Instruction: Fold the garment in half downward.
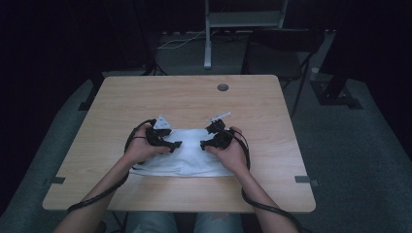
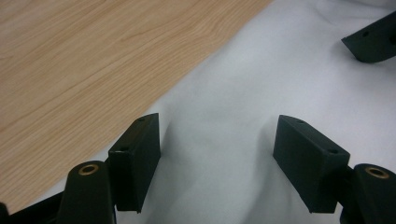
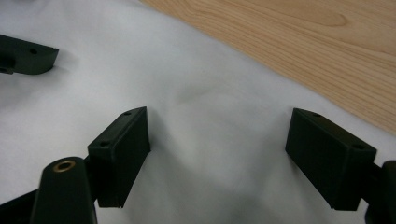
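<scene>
A white cloth point(image 1: 187, 158) lies folded flat on the near middle of the wooden table point(image 1: 184, 97). My left gripper point(image 1: 174, 144) rests low over the cloth's left part, pointing right, and stands open. In the left gripper view the white cloth point(image 2: 243, 93) lies between and under the spread jaws of my left gripper point(image 2: 217, 140), not pinched. My right gripper point(image 1: 204, 144) faces it from the right, also open. In the right gripper view my right gripper point(image 3: 217, 140) hovers with the white cloth point(image 3: 196, 102) beneath. The two grippers' tips stand a short way apart over the cloth's middle.
A small round grommet point(image 1: 223, 87) sits in the table's far middle. A dark chair point(image 1: 282, 53) and a white metal frame point(image 1: 228, 19) stand beyond the far edge. Bare wood surrounds the cloth on the far side and at both sides.
</scene>
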`<state>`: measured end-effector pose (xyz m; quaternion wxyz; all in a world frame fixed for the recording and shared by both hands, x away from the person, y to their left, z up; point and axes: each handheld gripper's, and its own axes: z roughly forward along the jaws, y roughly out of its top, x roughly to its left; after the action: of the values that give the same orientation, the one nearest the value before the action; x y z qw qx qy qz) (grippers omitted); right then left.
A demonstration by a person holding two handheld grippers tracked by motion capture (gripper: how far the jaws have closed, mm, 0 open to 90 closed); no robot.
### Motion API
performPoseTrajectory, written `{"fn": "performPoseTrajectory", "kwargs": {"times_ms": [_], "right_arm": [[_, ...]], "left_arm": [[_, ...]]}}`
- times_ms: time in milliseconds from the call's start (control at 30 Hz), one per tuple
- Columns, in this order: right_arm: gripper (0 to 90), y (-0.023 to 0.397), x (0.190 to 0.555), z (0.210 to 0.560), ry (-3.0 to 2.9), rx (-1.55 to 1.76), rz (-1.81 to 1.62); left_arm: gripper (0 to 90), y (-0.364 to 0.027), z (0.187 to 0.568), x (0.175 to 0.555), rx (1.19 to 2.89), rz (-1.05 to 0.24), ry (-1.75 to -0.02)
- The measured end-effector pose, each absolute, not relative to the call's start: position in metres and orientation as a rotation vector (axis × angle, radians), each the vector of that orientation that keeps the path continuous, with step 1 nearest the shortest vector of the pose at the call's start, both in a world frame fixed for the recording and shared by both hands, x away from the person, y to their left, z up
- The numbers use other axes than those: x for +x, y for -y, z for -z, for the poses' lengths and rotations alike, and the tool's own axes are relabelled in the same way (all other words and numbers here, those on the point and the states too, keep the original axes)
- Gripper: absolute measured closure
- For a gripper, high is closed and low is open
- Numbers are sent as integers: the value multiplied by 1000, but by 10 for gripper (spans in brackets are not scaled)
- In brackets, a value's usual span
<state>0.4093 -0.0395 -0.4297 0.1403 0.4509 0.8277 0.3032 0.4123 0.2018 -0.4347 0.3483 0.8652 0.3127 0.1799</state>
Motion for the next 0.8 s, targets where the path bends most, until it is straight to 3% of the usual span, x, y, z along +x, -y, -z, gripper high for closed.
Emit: {"fn": "performPoseTrajectory", "kwargs": {"times_ms": [267,800], "right_arm": [[210,45,398,423,-2385,1272,-913],[209,80,332,427,-2463,1178,-804]], "left_arm": [[310,-212,427,403,2198,-459,-807],[309,-270,432,334,2259,-487,-795]]}}
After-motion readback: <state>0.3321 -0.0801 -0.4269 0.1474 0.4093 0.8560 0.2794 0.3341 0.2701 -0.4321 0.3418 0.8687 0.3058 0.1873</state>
